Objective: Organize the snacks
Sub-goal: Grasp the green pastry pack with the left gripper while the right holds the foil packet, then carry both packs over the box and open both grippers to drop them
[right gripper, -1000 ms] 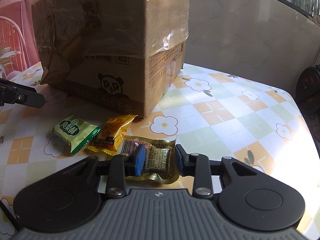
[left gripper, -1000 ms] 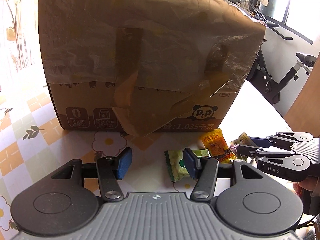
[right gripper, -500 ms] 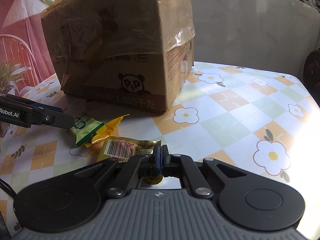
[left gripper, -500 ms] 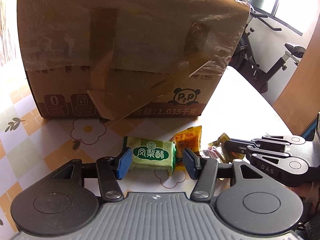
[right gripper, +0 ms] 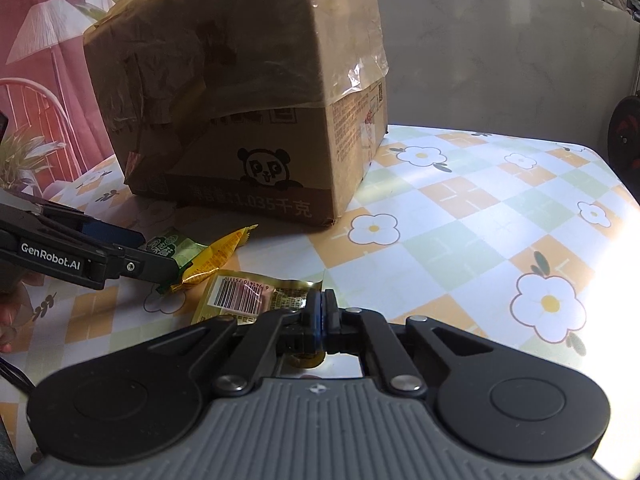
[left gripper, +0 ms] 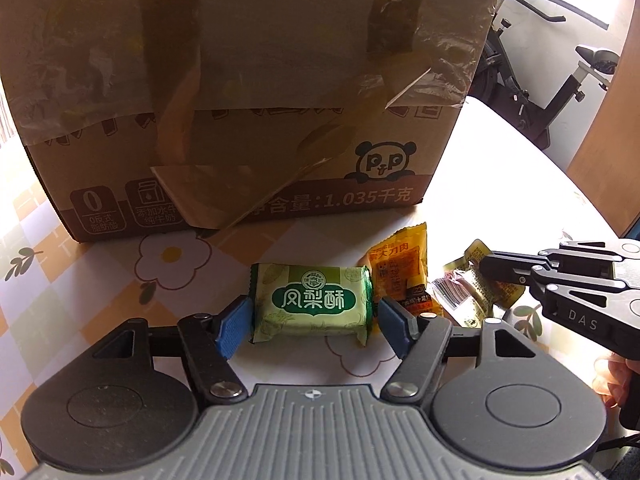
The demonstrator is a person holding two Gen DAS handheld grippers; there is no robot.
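A green snack packet (left gripper: 312,304) lies flat on the flowered tablecloth (left gripper: 172,256), between the blue pads of my left gripper (left gripper: 312,330). Its jaws are opening and neither pad presses on the packet. Right of it lie an orange packet (left gripper: 400,276) and a gold packet (left gripper: 468,300). My right gripper (right gripper: 320,312) is shut on the near edge of the gold packet (right gripper: 248,300), barcode side up. In the right wrist view the left gripper (right gripper: 160,256) straddles the green packet (right gripper: 172,246), with the orange packet (right gripper: 216,260) beside it.
A tall taped cardboard box (left gripper: 260,100) with a panda logo stands just behind the snacks. The table's right edge (left gripper: 560,184) curves off towards an exercise bike (left gripper: 540,92). A potted plant (right gripper: 24,156) sits at the table's left. Flowered cloth (right gripper: 460,220) stretches right of the box.
My left gripper moved forward and down until its jaws straddled the green packet, then widened. My right gripper closed on the gold packet and stayed put.
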